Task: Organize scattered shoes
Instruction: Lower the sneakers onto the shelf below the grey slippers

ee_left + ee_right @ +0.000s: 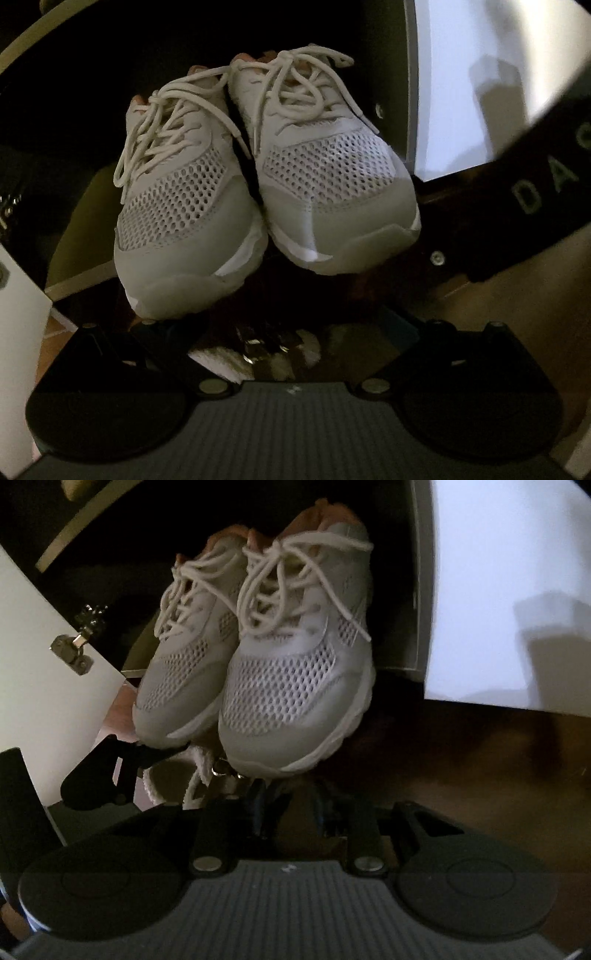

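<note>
At the far left, a white cabinet door [44,657] stands open, and a metal hinge [72,651] sits on its inner face. Behind it is the dark cabinet [110,576]. A pale shelf edge [81,528] crosses its upper part.

The left gripper [273,325] is low in front of the cabinet. Its fingers stand wide apart and pinch nothing; one finger tip is just under the toe of the left sneaker [184,221].

The two white mesh sneakers stand side by side in the cabinet opening, below the shelf edge, and their sides touch. The long axis of each runs from the dark inside toward the cameras: heels deep in the cabinet, toes pointing out and a little down, past the front edge. The laces are tied and lie loose over the tongues.

Under the two toes lies a white fluffy shoe [173,779] with a metal buckle [221,766]. I cannot tell what it rests on.

The right sneaker [291,701] is nearest to the right gripper [290,801]. The fingers of this gripper stand close together, but their tips are lost in the dark under the toe, so I cannot tell if they grasp something.

At the right, the second white door [498,583] is open above the brown floor [443,760].
</note>
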